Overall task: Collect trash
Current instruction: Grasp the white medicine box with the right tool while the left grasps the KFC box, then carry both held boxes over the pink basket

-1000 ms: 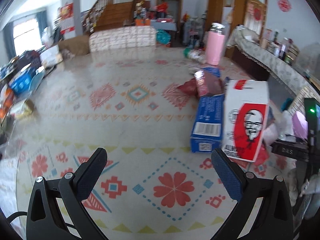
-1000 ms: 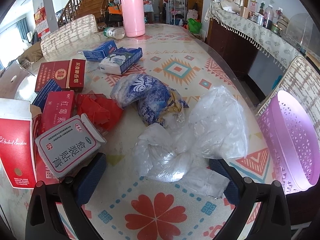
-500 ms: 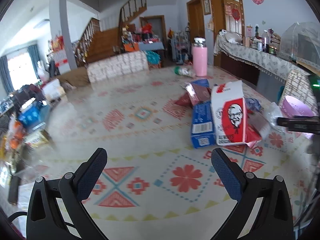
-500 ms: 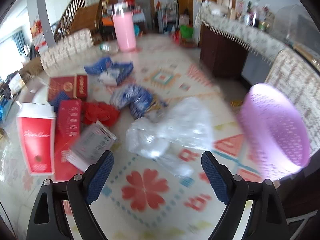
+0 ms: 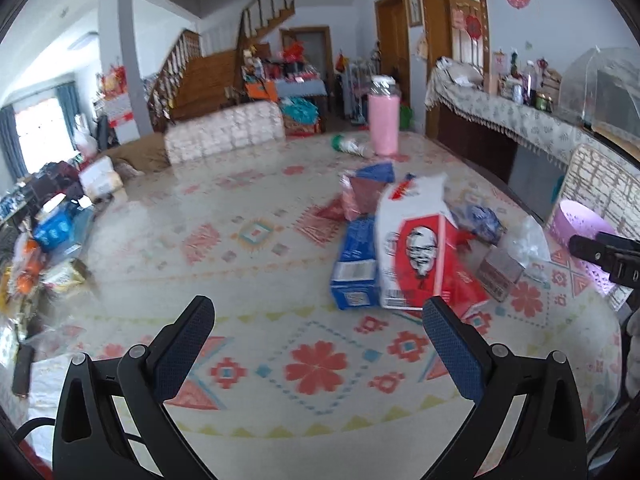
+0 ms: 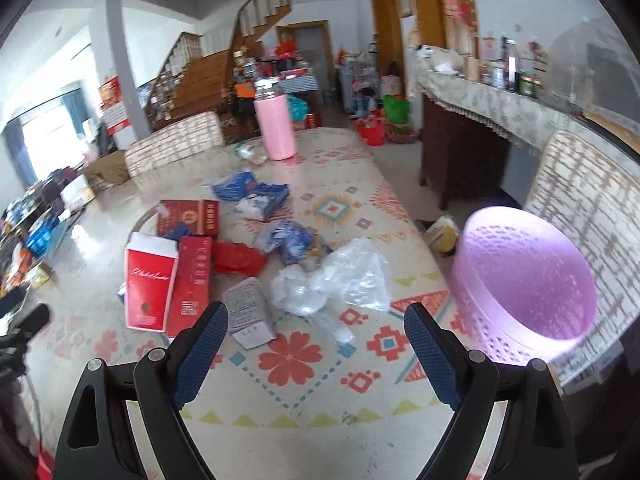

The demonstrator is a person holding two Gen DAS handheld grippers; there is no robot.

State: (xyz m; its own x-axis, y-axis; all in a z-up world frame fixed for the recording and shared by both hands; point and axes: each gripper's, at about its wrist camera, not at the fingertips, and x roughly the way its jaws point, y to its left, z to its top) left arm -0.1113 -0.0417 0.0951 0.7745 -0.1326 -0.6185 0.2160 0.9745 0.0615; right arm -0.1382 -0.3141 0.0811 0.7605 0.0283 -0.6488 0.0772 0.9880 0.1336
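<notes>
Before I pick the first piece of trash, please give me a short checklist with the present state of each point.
1. Right gripper empty, jaws apart: ok.
2. Left gripper empty, jaws apart: ok.
3. Purple basket open side up beside the table's right edge, nothing seen inside: ok.
4. Clear plastic bags lie just ahead of the right gripper, nothing on top of them: ok.
5. Pink thermos stands upright at the far end, apart from the trash pile: ok.
6. Whether the red and white carton is empty: cannot tell.
</notes>
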